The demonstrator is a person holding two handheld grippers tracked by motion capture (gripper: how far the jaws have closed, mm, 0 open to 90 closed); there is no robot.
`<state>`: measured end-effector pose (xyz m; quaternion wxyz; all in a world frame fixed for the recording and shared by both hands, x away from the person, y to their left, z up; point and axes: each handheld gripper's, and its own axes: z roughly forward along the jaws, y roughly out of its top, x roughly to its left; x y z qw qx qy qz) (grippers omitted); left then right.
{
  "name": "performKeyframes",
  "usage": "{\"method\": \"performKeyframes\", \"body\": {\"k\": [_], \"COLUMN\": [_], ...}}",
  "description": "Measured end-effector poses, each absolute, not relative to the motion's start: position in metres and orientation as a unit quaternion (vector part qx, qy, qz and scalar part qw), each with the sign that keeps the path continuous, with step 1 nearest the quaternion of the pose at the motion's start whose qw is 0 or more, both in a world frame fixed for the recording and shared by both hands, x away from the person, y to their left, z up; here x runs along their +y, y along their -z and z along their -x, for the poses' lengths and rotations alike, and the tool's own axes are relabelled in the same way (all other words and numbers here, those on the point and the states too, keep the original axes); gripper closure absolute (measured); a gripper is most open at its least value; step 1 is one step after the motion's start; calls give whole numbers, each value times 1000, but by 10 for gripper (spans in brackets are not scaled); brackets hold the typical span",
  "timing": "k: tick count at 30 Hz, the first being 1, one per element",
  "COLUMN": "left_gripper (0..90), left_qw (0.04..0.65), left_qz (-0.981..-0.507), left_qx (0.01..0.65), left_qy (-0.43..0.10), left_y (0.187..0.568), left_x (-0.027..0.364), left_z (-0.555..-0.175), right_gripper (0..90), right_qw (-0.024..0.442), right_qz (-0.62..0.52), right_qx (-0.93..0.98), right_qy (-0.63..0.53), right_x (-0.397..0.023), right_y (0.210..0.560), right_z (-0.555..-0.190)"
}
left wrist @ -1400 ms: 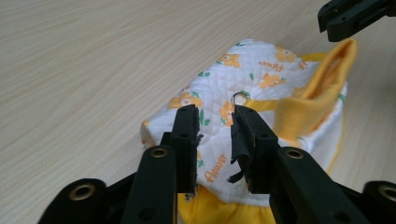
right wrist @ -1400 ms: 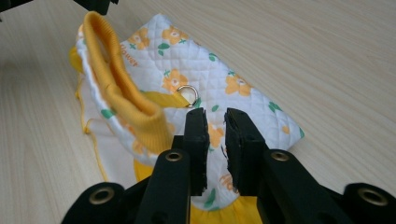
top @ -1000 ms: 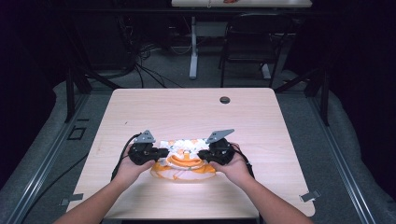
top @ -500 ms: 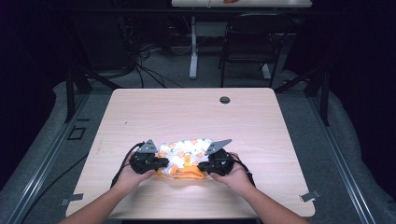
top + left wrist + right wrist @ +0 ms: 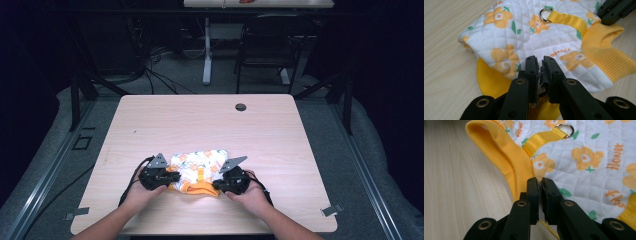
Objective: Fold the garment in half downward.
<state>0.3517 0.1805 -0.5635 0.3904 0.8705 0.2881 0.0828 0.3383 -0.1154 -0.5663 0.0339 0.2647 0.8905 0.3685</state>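
My left hand-held gripper (image 5: 539, 65) is clamped on the near white edge of the quilted flower-print garment (image 5: 199, 167), and my right hand-held gripper (image 5: 540, 185) is clamped beside its yellow ribbed collar (image 5: 510, 162); both sets of jaws are pressed together with cloth between them. The garment lies flat at the near middle of the counter (image 5: 200, 125), a yellow webbing strap (image 5: 567, 21) with a metal D-ring (image 5: 546, 13) running across its back between the two grippers. A small round grommet (image 5: 240, 107) sits at the counter's far edge, well apart, and a chair (image 5: 265, 45) and cables (image 5: 150, 65) stand on the floor beyond.
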Motion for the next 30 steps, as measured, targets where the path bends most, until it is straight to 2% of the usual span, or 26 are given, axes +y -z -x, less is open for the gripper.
{"method": "performKeyframes", "body": {"k": [10, 21, 30], "left_gripper": [836, 844, 850], "left_qw": [403, 386, 383], "left_qz": [-871, -875, -873], "left_qx": [276, 286, 294], "left_qy": [-53, -58, -70], "left_y": [554, 573, 575], "left_x": [182, 182, 181], "left_z": [-335, -335, -343], "right_gripper": [837, 842, 845], "right_qw": [45, 46, 46], "right_qz": [-263, -272, -278], "right_qx": [891, 884, 881], "right_qy": [-367, -376, -381], "right_x": [-115, -119, -119], "right_y": [567, 569, 571], "right_z": [-335, -333, -337]}}
